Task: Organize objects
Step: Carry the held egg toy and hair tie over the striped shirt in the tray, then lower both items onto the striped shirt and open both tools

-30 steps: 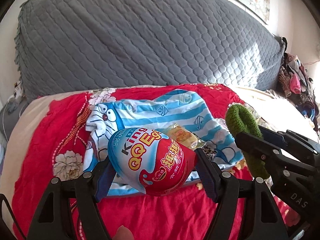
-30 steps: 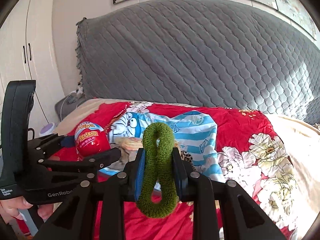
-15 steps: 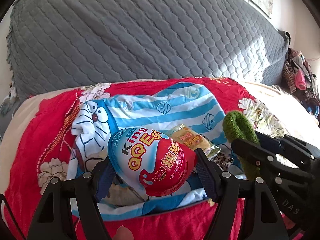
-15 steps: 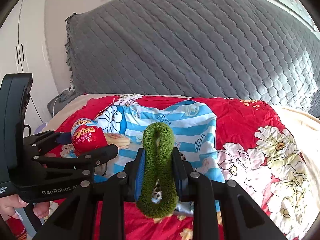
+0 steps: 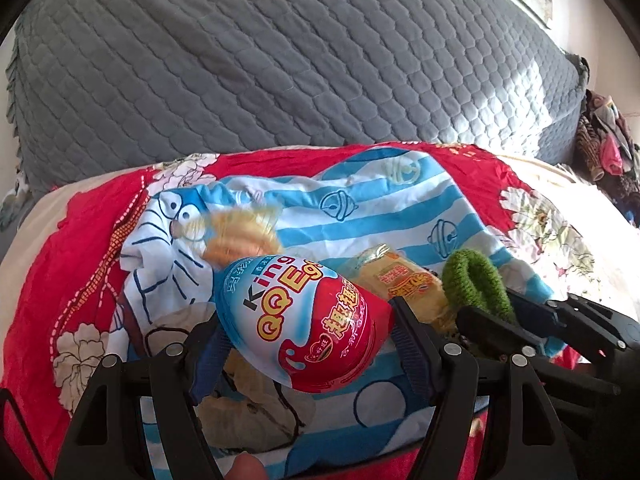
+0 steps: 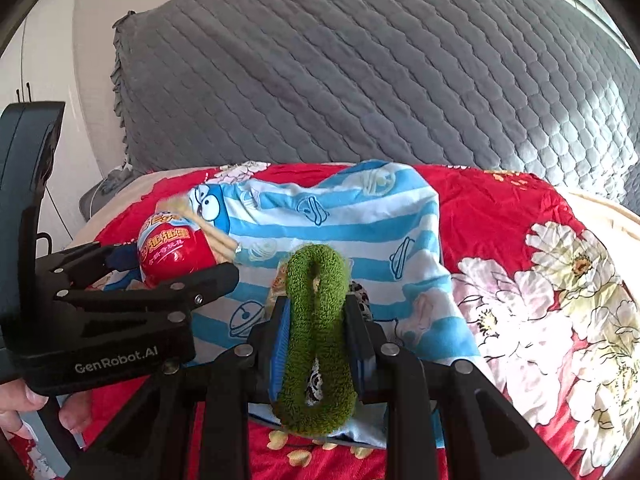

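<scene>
- Left gripper (image 5: 308,344) in my left hand is clamped on a red-and-blue King QQ Egg toy egg (image 5: 304,320), its jaws wide around the egg's broad middle.
- Right gripper (image 6: 318,336) pinches a green knitted loop (image 6: 316,328) – maybe a hair tie – with its jaws narrow and the loop squeezed flat.
- Both hang over a blue-striped cartoon-cat cloth (image 5: 360,208) spread on the red floral bedspread (image 6: 500,208), where yellow snack packets (image 5: 400,280) already lie.
- I judge the step to be setting both items onto that cloth: lower gently, set the egg on its side so it cannot roll, and release only at rest.
- Open striped cloth lies beyond the packets; the grippers sit just beside each other, so I should keep them from knocking.
- Grey quilted headboard (image 5: 280,60) closes off the far side; the cloth's near edge is just below my fingers.
</scene>
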### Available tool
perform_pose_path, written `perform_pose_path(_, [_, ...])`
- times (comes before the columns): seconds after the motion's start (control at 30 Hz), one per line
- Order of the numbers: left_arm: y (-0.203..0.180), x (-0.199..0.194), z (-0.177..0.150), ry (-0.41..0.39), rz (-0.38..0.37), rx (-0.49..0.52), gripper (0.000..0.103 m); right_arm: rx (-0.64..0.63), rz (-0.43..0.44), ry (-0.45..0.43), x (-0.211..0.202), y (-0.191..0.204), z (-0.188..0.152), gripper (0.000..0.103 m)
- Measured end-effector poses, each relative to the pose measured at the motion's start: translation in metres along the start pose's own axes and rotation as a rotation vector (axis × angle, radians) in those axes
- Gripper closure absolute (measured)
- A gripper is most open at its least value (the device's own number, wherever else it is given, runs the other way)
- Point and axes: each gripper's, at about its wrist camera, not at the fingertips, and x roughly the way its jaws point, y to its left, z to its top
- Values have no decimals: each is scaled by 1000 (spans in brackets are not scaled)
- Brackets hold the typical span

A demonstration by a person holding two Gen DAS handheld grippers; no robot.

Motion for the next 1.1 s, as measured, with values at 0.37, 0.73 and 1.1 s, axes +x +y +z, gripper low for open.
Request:
perform_pose_path(0.37, [1,20,-8,18,36,4,27,35,-7,1,10,-10,-3,77])
perform_pose_path(0.73, [0,29,-9,30,60,9,26,65,8,5,14,-15,-6,76])
perform_pose_path(1.1, [2,27,-14,51,75,24,25,77,22,4,13,-16,-7,68])
